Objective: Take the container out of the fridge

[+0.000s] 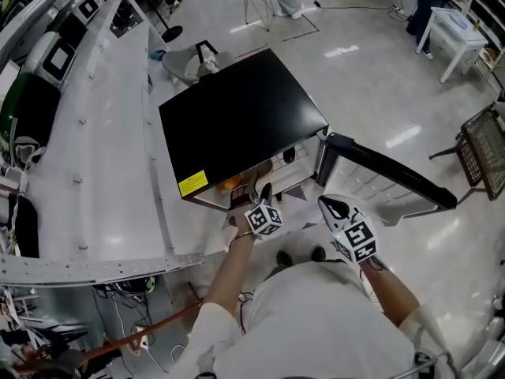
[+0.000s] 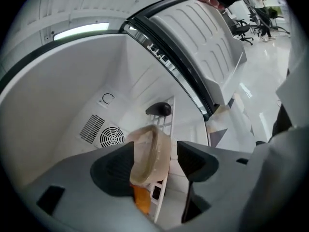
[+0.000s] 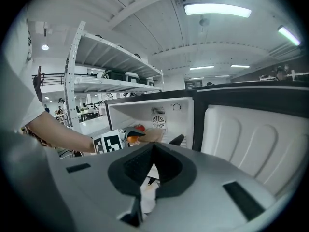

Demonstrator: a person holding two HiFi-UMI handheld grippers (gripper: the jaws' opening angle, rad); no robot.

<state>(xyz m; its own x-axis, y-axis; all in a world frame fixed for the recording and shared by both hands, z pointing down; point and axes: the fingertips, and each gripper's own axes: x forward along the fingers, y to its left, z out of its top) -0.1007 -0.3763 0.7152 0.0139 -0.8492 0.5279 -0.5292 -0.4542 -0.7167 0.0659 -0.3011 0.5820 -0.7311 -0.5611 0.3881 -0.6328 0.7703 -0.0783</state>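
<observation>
A black mini fridge (image 1: 237, 117) stands on the floor with its door (image 1: 387, 172) swung open to the right. Inside, a round translucent container (image 2: 149, 153) stands tilted on a white wire shelf (image 2: 161, 187). My left gripper (image 2: 155, 161) reaches into the fridge with its jaws open around the container; the right pad stands clear of it. In the head view the left gripper (image 1: 260, 192) is at the fridge mouth. My right gripper (image 1: 335, 206) hangs back before the door, shut (image 3: 153, 151) and empty. The container (image 3: 149, 135) also shows in the right gripper view.
An orange thing (image 2: 141, 199) lies under the container and a black thing (image 2: 159, 109) sits further back on the shelf. A long white bench (image 1: 102, 133) runs along the fridge's left. A black crate (image 1: 485, 148) and a white table (image 1: 458, 30) stand at the right.
</observation>
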